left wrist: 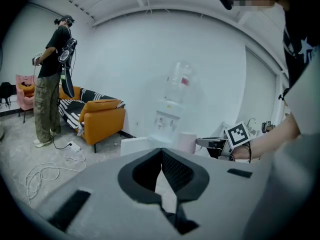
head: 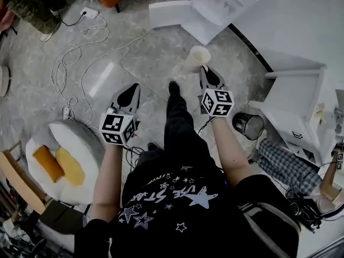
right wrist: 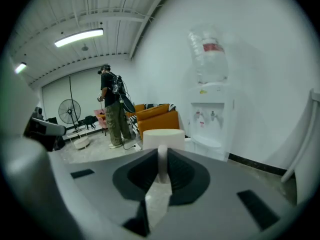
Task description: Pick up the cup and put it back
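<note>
The cream paper cup (head: 198, 57) hangs in the air ahead of our feet, pinched at its near side between the closed jaws of the right gripper (head: 207, 73). The right gripper view shows the cup (right wrist: 164, 136) rising just past that gripper's (right wrist: 162, 159) pads. The left gripper (head: 131, 93) is held level beside it and well apart. Its jaws meet at the tips with nothing between them (left wrist: 161, 154), and the cup (left wrist: 187, 141) shows off to its right.

Open grey floor (head: 140, 63) spreads under and left of the cup. To the right a dark skirting line (head: 252, 52) marks the foot of the wall, with a white cabinet (head: 298, 101) and a wire waste bin (head: 248, 125) near our right arm. A white water dispenser (right wrist: 210, 119) stands ahead against the wall, with a low white box (head: 172, 12) before it.

Our own body hides the floor close in, and the cup's base cannot be made out.

Loose cables (head: 70, 63) trail across the floor to the left. A round white stool with yellow cushions (head: 59, 160) sits by our left elbow. Beyond, another person (right wrist: 114, 109) stands before an orange sofa (right wrist: 157, 119) and a fan (right wrist: 69, 113).
</note>
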A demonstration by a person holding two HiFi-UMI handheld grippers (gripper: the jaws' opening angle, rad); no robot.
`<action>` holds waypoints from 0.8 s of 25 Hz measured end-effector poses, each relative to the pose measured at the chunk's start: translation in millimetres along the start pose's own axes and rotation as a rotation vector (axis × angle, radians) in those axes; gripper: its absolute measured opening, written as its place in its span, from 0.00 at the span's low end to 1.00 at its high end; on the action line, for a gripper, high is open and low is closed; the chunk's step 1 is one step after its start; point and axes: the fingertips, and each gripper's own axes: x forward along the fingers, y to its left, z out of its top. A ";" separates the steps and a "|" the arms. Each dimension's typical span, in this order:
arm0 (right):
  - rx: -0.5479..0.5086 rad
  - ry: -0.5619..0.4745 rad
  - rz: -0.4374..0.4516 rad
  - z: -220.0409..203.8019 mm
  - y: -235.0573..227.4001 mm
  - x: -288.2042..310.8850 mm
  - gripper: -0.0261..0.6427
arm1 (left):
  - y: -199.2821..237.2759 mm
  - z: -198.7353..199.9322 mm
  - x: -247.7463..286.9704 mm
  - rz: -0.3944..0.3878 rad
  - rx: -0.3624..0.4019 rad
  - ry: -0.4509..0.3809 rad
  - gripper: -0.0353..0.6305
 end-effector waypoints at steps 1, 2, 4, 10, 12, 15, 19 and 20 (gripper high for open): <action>-0.007 0.011 -0.005 1.8 -15.6 22.6 0.10 | 6.3 3.2 24.1 0.003 0.001 0.007 0.07; -0.013 0.025 -0.007 2.5 -30.1 44.6 0.10 | 12.4 6.4 48.3 0.006 -0.001 0.012 0.07; -0.014 0.064 -0.008 0.3 -55.8 86.0 0.10 | 22.8 13.0 95.2 0.010 -0.013 0.019 0.07; 0.025 0.179 0.004 -37.5 -104.5 189.9 0.11 | 47.0 8.8 211.5 0.001 -0.045 0.045 0.07; 0.050 0.199 -0.010 -59.6 -118.8 223.1 0.10 | 59.6 -6.8 244.1 -0.003 -0.035 0.070 0.07; 0.076 0.211 -0.065 -95.8 -137.6 264.1 0.10 | 83.0 -38.4 278.1 -0.022 -0.033 0.105 0.07; 0.138 0.162 -0.174 -136.6 -172.2 311.0 0.10 | 114.9 -88.6 323.9 -0.095 -0.035 0.124 0.07; 0.139 0.149 -0.202 -146.6 -182.9 319.1 0.10 | 120.2 -102.2 337.2 -0.125 -0.014 0.132 0.07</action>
